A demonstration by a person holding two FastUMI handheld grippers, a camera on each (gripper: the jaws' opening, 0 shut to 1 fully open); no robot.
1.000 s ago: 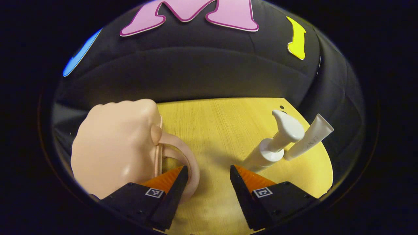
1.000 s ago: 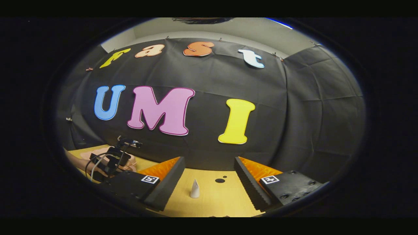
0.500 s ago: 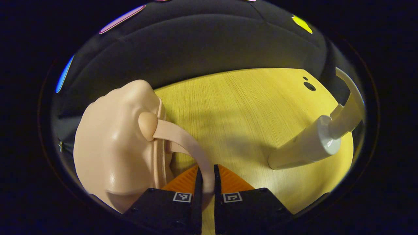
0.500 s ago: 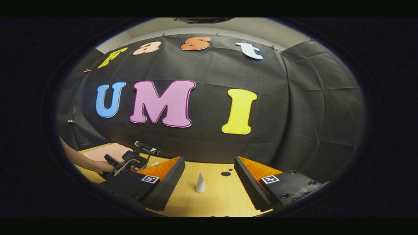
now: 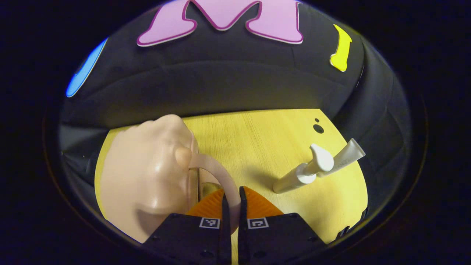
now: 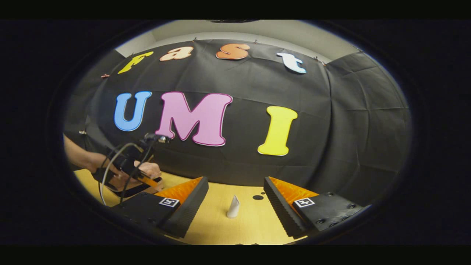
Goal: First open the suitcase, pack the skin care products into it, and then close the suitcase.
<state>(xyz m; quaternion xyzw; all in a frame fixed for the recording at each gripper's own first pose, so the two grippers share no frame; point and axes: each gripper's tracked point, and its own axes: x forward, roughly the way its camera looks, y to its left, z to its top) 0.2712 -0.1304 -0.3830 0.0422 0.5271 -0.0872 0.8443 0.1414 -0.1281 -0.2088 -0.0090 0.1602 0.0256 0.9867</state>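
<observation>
A small pale pink suitcase (image 5: 147,180) lies on the wooden table (image 5: 257,136) at the left of the left gripper view. Its curved handle (image 5: 217,171) runs down between my left gripper's fingers, and the left gripper (image 5: 232,208) is shut on it. To the right lie a white pump bottle (image 5: 300,173) and a white tube (image 5: 340,160), side by side. In the right gripper view my right gripper (image 6: 235,200) is open above the table (image 6: 220,224), with a white tube (image 6: 233,207) standing between and beyond its fingers. A hand holds the left gripper (image 6: 128,167) at the far left.
The black cloth wall closes the table's far side in both views. Two small dark holes (image 5: 318,128) mark the tabletop near its far right corner. Cables (image 6: 110,165) loop off the left gripper. Bare wood lies between the suitcase and the bottles.
My left gripper went from open beside the handle to shut on it, then rose and drew back with the handle. The right gripper stayed open and turned slightly.
</observation>
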